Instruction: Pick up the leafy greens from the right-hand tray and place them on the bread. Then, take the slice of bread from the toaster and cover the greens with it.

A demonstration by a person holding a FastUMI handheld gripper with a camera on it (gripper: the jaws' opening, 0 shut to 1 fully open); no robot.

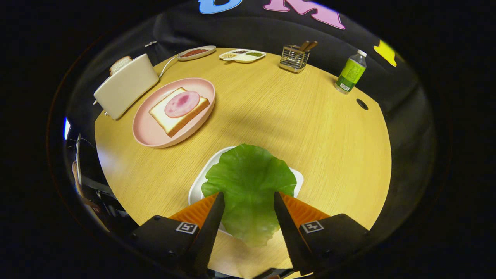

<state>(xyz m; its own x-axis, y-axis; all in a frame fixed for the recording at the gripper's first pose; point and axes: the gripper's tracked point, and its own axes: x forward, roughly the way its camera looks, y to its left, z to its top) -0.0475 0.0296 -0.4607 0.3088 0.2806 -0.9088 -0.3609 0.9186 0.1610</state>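
Note:
A broad green lettuce leaf (pixel 248 182) sits between my fingers, over the white tray (pixel 197 189) just ahead. Both fingers press on its sides, so my gripper (pixel 248 195) is shut on the leaf. The leaf's near end hangs past the tray's front edge and looks blurred. Beyond and to the left, a pink plate (pixel 149 133) holds a slice of bread (pixel 170 120) topped with a round pink slice of ham (pixel 182 104). Farther left stands a cream toaster (pixel 126 86) with a slice of bread (pixel 119 64) sticking out of its slot.
The round wooden table (pixel 294 116) carries a long dish of red bits (pixel 195 52), a divided white dish (pixel 243 55), a wire holder (pixel 294 59) and a green bottle (pixel 350 73) along its far edge. A small dark hole (pixel 362 104) lies near the bottle.

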